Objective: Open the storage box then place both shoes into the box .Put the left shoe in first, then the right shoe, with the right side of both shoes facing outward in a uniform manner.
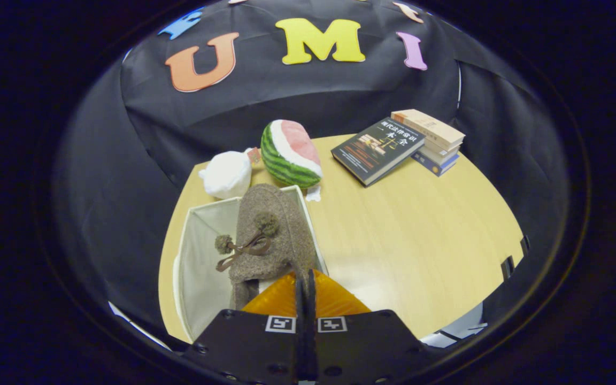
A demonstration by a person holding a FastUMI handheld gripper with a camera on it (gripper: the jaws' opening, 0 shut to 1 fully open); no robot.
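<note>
The fingers (305,289) were pressed together on the heel edge of a shoe (270,235), a brown felt slipper with pom-pom ties, which hung over the open box (193,256) on the bench (409,235). The shoe's long axis ran straight away from the fingers, toe toward the far wall of the box and the plush watermelon (291,152) just beyond it, upper and ties facing up. It sat toward the box's right wall, the left part of the box open beside it; whether a second shoe lay inside could not be told. To do this step well, I judged, the shoe should be lowered level until its sole met the box floor, kept parallel to the side wall so the pair would lie uniform, and released only once settled, clear of the rim. A white plush (228,174) and books (401,144) lay well apart.
</note>
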